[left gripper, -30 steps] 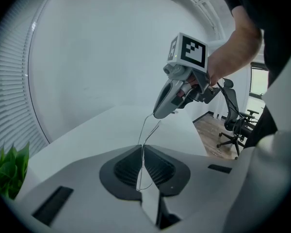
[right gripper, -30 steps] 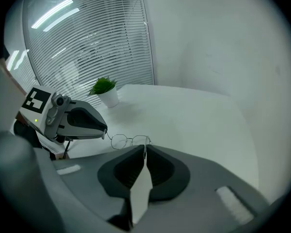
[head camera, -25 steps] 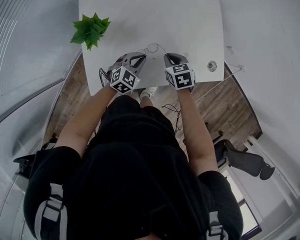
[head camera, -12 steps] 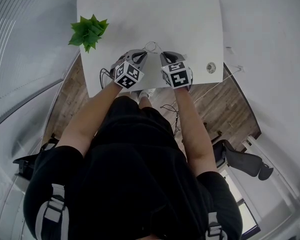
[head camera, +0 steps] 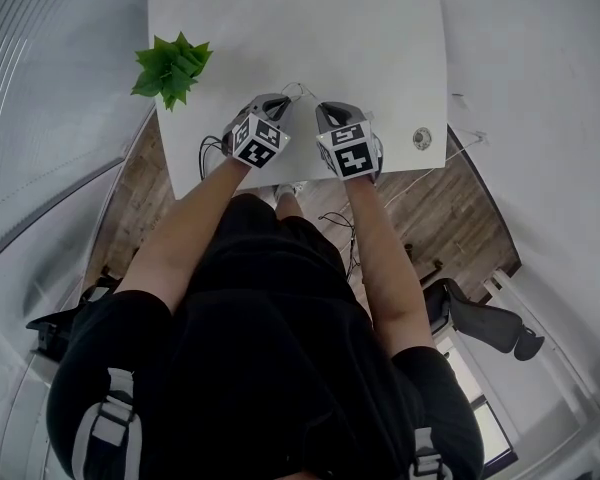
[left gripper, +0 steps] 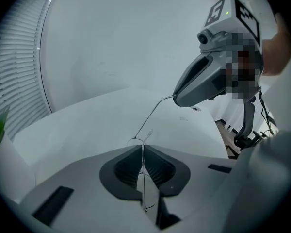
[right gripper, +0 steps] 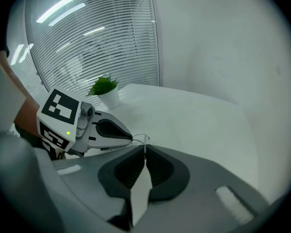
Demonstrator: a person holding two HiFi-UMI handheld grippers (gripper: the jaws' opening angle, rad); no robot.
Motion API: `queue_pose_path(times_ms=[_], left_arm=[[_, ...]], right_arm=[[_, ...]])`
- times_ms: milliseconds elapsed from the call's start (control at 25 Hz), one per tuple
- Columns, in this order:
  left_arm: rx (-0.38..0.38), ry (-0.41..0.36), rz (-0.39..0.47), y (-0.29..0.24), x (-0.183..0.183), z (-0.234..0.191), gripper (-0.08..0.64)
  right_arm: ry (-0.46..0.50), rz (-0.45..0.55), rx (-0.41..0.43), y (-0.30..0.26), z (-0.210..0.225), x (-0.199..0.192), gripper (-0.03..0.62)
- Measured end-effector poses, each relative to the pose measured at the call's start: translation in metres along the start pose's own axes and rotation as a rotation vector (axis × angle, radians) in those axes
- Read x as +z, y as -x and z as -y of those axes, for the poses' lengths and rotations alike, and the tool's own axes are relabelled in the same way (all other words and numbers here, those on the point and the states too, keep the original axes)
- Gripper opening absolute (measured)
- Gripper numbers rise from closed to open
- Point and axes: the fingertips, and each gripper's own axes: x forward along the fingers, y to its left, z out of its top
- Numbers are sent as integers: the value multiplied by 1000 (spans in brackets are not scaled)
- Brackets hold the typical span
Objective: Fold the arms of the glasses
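In the head view, a white rectangular table [head camera: 300,28] was seen from above, with a green leafy potted plant [head camera: 170,66] at its left edge and a small round grey object [head camera: 422,138] near its right edge. The left gripper [head camera: 282,101] and the right gripper [head camera: 321,109] were held close together over the near edge, with the thin wire-framed glasses [head camera: 302,91] between their tips.

In the left gripper view, the jaws were pressed together on the glasses' wire [left gripper: 153,111], which ran up and right to the right gripper's tip [left gripper: 176,99].

In the right gripper view, the jaws were closing, pinched on the wire [right gripper: 141,139]. The left gripper's tip [right gripper: 131,138] was seen just left, at the same frame.
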Motion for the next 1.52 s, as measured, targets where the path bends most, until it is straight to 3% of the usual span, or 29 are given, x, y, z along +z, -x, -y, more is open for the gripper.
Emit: queue_pose_path(times_ms=[480, 720, 920, 1520], left_arm=[[58, 7, -31, -12, -7, -12, 21], [38, 20, -15, -8, -5, -10, 75], [31, 48, 8, 6, -7, -11, 97], [113, 124, 118, 53, -7, -38, 91]], right_arm=[[23, -7, -3, -4, -1, 6, 20], [19, -9, -12, -3, 0, 9, 18], [57, -11, -22, -5, -2, 11, 20], [151, -26, 33, -21, -52, 11, 28]])
